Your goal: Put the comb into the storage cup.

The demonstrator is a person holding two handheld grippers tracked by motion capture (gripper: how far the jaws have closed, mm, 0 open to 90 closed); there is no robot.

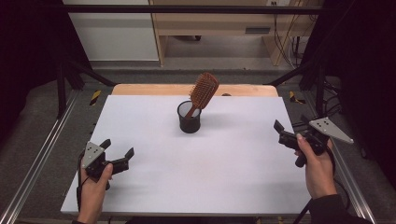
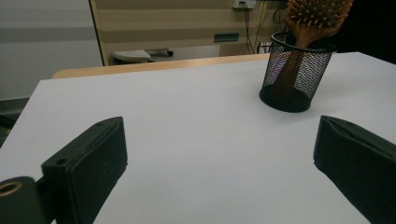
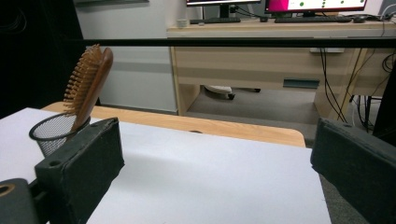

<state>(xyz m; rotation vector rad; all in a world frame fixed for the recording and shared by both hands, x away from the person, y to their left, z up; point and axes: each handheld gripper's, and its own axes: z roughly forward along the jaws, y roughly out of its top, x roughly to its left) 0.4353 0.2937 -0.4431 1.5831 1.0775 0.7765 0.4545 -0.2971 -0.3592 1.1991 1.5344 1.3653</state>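
A black mesh cup (image 1: 189, 118) stands upright near the middle back of the white table (image 1: 196, 163). A wooden paddle hairbrush (image 1: 202, 92) rests in it handle down, its bristled head leaning up and to the right. In the left gripper view the mesh cup (image 2: 296, 73) with the hairbrush (image 2: 317, 16) sits ahead at the upper right. The right gripper view has the mesh cup (image 3: 53, 133) and hairbrush (image 3: 88, 84) at its left. My left gripper (image 1: 117, 148) is open and empty at the front left. At the table's right edge, my right gripper (image 1: 292, 125) is open and empty too.
A wooden strip (image 1: 154, 88) borders the table's far edge. Metal rails (image 1: 39, 158) run along both sides. Beyond stands a light wooden desk (image 3: 280, 60) with monitors, a keyboard and hanging cables. A black bar (image 1: 187, 8) crosses the back.
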